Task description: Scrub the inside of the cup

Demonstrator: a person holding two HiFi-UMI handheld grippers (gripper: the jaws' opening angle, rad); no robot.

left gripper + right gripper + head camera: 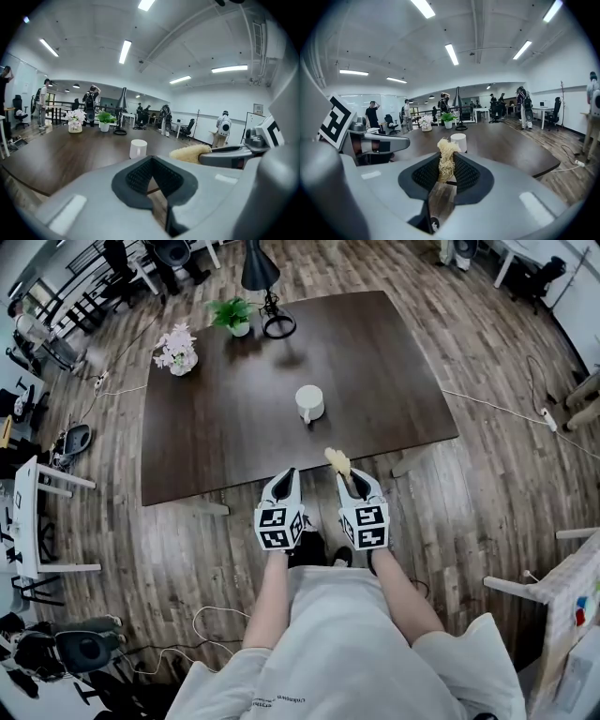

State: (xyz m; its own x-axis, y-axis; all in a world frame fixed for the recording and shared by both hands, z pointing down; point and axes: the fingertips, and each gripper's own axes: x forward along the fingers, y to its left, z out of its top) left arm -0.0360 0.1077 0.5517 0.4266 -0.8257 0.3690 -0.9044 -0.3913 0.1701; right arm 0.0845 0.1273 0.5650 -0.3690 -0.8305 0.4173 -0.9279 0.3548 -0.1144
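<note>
So, working from the left: a pot of pale flowers [176, 348] sits near the far left corner of the dark table [394, 381]. A small green plant [232, 313] and a black lamp [267, 296] stand further along the back edge. None of them is near the job.

The left gripper [285, 482] hangs just short of the table's near edge. Its jaws are drawn together to a point with nothing between them, so I have a free tool on that side.

The cup [309, 402] stands upright around the middle of the table, white, alone and well apart from both tools. I judge it to be glazed ceramic: stiff, smooth and fairly light. That makes it likely to skate or spin on the wood once the scrubbing starts. I would steady it with the left tool, one jaw inside the rim and one outside, at the side away from the brush. The grip should be firm but not hard, since a rim can chip. There may be a handle on the near side, but I cannot be sure.

The right gripper [356, 486], just beside the left one, is clamped on a brush [446, 157]. The wooden handle is pinched between the pads, and the straw-coloured bristle head points forward toward the cup. The bristles look soft enough to bend against the cup's inner wall.
</note>
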